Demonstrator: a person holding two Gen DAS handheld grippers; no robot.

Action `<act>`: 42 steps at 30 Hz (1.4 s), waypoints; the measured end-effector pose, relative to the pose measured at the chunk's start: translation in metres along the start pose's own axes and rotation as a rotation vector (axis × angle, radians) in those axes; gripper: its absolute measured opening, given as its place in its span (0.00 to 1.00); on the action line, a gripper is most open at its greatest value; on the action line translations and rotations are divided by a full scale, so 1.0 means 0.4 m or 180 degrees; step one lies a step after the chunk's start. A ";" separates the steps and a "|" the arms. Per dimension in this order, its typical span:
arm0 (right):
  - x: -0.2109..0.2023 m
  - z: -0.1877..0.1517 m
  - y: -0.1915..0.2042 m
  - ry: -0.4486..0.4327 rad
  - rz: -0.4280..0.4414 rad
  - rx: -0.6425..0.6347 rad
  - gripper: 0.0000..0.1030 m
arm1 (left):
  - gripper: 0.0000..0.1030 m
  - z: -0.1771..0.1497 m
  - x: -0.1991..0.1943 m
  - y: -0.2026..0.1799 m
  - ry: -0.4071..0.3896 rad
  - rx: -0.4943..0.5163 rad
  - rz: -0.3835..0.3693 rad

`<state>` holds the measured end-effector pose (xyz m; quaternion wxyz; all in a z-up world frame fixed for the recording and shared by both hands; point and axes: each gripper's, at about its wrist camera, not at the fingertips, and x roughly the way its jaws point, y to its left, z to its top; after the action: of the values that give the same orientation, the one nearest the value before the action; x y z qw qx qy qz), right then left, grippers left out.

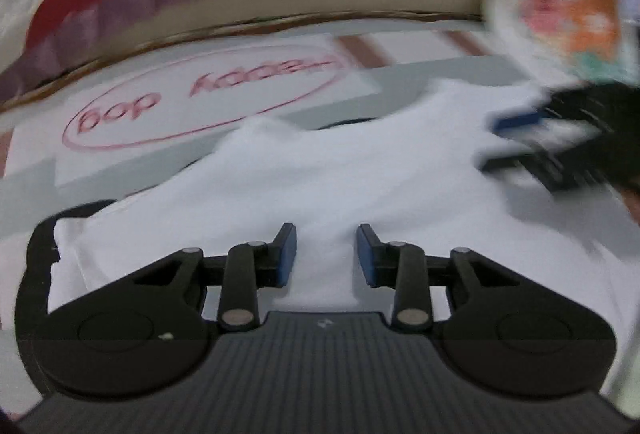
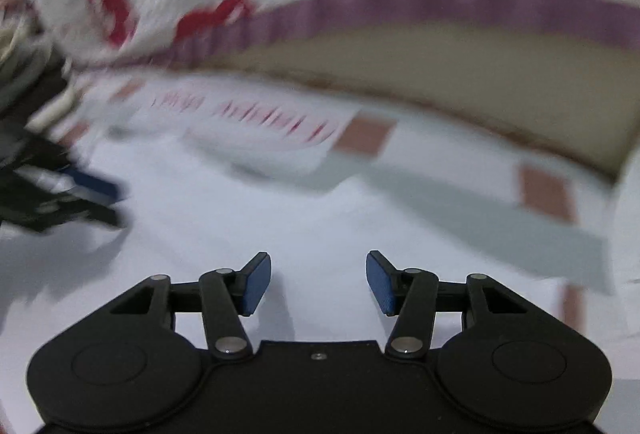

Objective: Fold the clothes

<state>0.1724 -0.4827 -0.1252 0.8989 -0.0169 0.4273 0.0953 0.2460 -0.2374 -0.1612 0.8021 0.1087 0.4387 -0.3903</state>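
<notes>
Right under your left gripper point(image 1: 326, 254) is the white garment point(image 1: 320, 170), and the jaws are parted with a ridge of cloth running up between the blue pads point(image 1: 289, 258). Nothing is pinched yet as far as I can tell. Your right gripper point(image 2: 319, 282) is the same deal: jaws spread, empty, hovering low over the same white fabric. In the left view it shows up off to the right, pretty smeared.

Both views are blurry, so I'd slow down before you commit. My guess is you're lining up to grab an edge for a fold, so drop each gripper until the lower pad slides under the cloth, then close on a single layer near the hem, not on that bunched ridge in the middle. Grab both sides at matching spots or the fold will come out crooked. Lift only enough to clear the surface.

The garment lies on a white sheet with an oval pink logo point(image 1: 200, 100) and brownish squares point(image 2: 364, 136). Behind it there's a tan mattress edge point(image 1: 320, 0) with purple trim point(image 2: 440, 0) and a white quilted cover with red shapes point(image 2: 108, 6). Something floral point(image 1: 560, 10) hangs at the far right of the left view; I can't tell what it is.
</notes>
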 end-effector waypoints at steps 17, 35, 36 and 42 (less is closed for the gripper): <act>0.134 0.075 -0.009 -0.0274 -0.0477 0.0587 0.70 | 0.42 0.037 0.032 0.061 -0.0534 -0.0423 0.0924; 0.014 -0.019 0.145 -0.0221 0.0004 0.0462 0.66 | 0.47 -0.211 -0.192 0.019 -0.0202 -0.0601 0.0819; 0.002 -0.040 0.174 -0.0159 0.0051 0.0351 0.66 | 0.47 -0.230 -0.212 0.024 -0.0233 -0.0818 0.0776; -0.046 -0.106 0.193 -0.0185 -0.0001 0.0302 0.68 | 0.49 -0.257 -0.205 -0.042 -0.0285 -0.0322 0.1171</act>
<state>0.1144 -0.4144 -0.1339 0.9107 0.0284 0.4051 0.0752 0.1447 -0.1520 -0.1548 0.8831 0.1291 0.3944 -0.2190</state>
